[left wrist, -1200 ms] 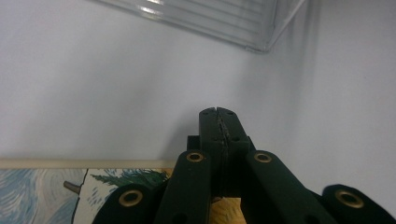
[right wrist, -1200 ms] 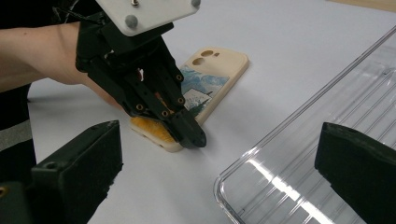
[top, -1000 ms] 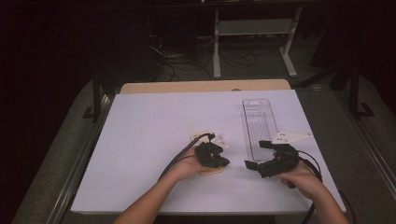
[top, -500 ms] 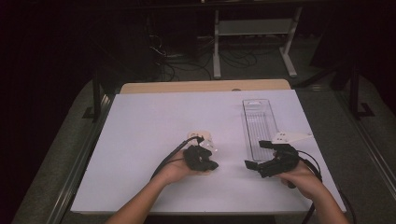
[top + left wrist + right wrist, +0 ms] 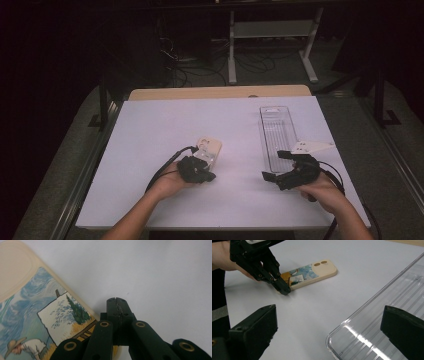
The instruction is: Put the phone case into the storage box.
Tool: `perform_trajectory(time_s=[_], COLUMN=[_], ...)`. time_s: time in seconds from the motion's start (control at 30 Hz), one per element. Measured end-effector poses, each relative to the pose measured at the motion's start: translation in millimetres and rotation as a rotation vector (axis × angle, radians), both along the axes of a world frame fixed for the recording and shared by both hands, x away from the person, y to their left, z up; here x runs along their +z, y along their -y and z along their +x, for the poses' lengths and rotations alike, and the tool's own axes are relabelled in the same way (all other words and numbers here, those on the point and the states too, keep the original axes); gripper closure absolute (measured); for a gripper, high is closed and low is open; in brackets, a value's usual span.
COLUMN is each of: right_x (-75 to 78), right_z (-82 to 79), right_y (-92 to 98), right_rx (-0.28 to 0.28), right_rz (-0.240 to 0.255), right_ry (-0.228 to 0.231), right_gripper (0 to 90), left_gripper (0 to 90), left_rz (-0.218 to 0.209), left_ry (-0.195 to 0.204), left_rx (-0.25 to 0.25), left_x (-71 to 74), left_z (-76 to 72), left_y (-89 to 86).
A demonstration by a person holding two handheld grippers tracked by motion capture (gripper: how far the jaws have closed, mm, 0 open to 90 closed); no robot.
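Observation:
A cream phone case (image 5: 209,147) printed with a blue and yellow painting lies flat near the middle of the white table (image 5: 150,130). My left gripper (image 5: 210,176) is shut with nothing between its jaws. Its tips sit low over the table right beside the case's near end. In the left gripper view the case (image 5: 37,312) lies just left of the closed left gripper (image 5: 116,300). My right gripper (image 5: 275,165) stands open and empty by the near end of a clear plastic tray (image 5: 277,130). The right gripper view has the case (image 5: 309,273), the tray (image 5: 387,315) and the left gripper (image 5: 284,291).
The long clear tray lies lengthwise on the right half of the table and holds nothing. A wooden strip (image 5: 220,92) edges the table's far side. Beyond it stand a metal frame (image 5: 270,35) and cables on a dark floor.
My left hand and its shut gripper have moved left across the table, and more of the phone case now shows beyond it. The right hand has stayed where it was.

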State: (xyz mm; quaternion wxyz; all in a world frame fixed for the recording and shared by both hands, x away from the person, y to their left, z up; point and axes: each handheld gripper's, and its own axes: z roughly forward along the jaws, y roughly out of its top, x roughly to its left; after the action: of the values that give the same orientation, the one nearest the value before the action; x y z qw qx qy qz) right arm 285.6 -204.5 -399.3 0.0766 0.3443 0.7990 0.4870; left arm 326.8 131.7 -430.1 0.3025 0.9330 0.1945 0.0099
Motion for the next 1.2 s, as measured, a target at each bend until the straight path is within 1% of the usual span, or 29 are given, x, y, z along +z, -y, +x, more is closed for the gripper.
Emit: perform_trajectory(time_s=[0.03,0.07,0.1,0.13,0.17,0.2,0.23,0.27,0.4,0.47,0.53,0.57,0.6,0.67,0.73,0.77,0.8,0.83,0.87,0.9,0.93,0.97,1.0,1.03,1.07,1.1,1.13,1.17,1.2], right_x=[0.0,0.0,0.0,0.1,0.0,0.1,0.1,0.1,0.1,0.1,0.1,0.1,0.1,0.1,0.1,0.0,0.0,0.0,0.0,0.0,0.0,0.0,0.0,0.0,0.0,0.0,0.0,0.0,0.0], right_z=[0.0,0.0,-0.1,-0.2,-0.1,-0.1,-0.1,-0.1,0.0,0.0,0.0,0.0,0.0,0.0,0.0,0.0,0.1,0.1,0.0,0.0,0.0,-0.1,-0.2,-0.1,-0.1,-0.2,-0.2,-0.2,-0.2], right_y=[0.0,-0.1,-0.1,-0.2,0.0,-0.1,-0.1,-0.1,-0.2,-0.1,-0.1,-0.2,-0.2,-0.1,0.0,0.1,0.1,0.1,0.0,0.0,0.0,-0.1,-0.1,-0.1,-0.1,-0.1,-0.1,-0.1,-0.1], right_rx=[0.000,0.000,-0.001,-0.003,-0.003,-0.003,-0.003,-0.004,-0.006,-0.004,-0.004,-0.006,-0.006,-0.006,-0.005,-0.004,-0.003,-0.003,-0.004,-0.004,-0.004,-0.005,-0.005,-0.005,-0.006,-0.006,-0.006,-0.006,-0.006], right_rz=[0.000,0.000,0.001,0.002,0.002,0.002,0.002,0.001,0.004,0.002,0.002,0.004,0.005,0.006,0.005,0.003,0.004,0.004,0.004,0.004,0.003,0.002,0.002,0.002,0.002,0.003,0.002,0.002,0.002], right_ry=[0.000,0.000,0.000,-0.002,0.000,-0.002,-0.002,-0.002,-0.004,-0.003,-0.003,-0.005,-0.005,-0.004,-0.004,-0.002,-0.001,-0.001,-0.003,-0.003,-0.003,-0.002,-0.003,-0.002,-0.002,-0.002,-0.002,-0.002,-0.001], right_gripper=[0.4,0.4,0.4,0.4,0.4,0.4,0.4,0.4,0.4,0.4,0.4,0.4,0.4,0.4,0.4,0.4,0.4,0.4,0.4,0.4,0.4,0.4,0.4,0.4,0.4,0.4,0.4,0.4,0.4], left_gripper=[90.0,90.0,90.0,90.0,90.0,90.0,90.0,90.0,90.0,90.0,90.0,89.9,89.9,89.7,85.1,81.8,79.8,78.2,75.7,74.4,74.4,69.8,68.6,66.5,64.0,61.1,58.4,55.9,52.4], left_rz=[0.000,0.000,0.017,0.021,0.021,0.016,0.016,0.022,0.025,0.011,0.006,-0.021,-0.027,-0.058,-0.086,-0.103,-0.117,-0.117,-0.136,-0.136,-0.158,-0.153,-0.166,-0.166,-0.176,-0.176,-0.193,-0.193,-0.203], left_ry=[0.000,0.011,0.017,0.018,0.018,0.021,0.021,0.022,0.023,0.029,0.035,0.032,0.030,0.027,0.025,0.024,0.031,0.031,0.044,0.044,0.035,0.064,0.063,0.063,0.081,0.081,0.087,0.087,0.099], left_rx=[0.000,0.018,0.015,0.029,0.029,0.053,0.053,0.067,0.070,0.081,0.067,0.083,0.074,0.085,0.080,0.089,0.095,0.095,0.099,0.099,0.126,0.121,0.134,0.134,0.152,0.152,0.175,0.175,0.197], left_x=[0.0,-0.3,0.6,0.9,0.9,0.4,0.4,0.4,-1.0,-0.3,4.6,5.5,8.4,13.5,18.9,21.4,23.4,23.4,27.2,27.2,28.6,32.3,33.3,33.3,35.7,35.7,37.5,37.5,38.8], left_z=[0.0,0.0,0.9,1.5,1.5,2.3,2.3,3.0,3.3,2.6,3.0,1.7,1.4,-1.1,-3.3,-4.5,-5.7,-5.7,-7.9,-7.9,-10.4,-11.3,-13.1,-13.1,-15.5,-15.5,-18.5,-18.5,-22.1], left_y=[0.0,-6.0,-10.1,-14.6,-14.6,-21.1,-21.1,-25.8,-30.0,-30.2,-33.2,-33.2,-35.1,-37.9,-42.9,-45.9,-49.2,-49.2,-56.7,-56.7,-60.8,-69.8,-73.3,-73.3,-80.2,-80.2,-87.6,-87.6,-94.7])
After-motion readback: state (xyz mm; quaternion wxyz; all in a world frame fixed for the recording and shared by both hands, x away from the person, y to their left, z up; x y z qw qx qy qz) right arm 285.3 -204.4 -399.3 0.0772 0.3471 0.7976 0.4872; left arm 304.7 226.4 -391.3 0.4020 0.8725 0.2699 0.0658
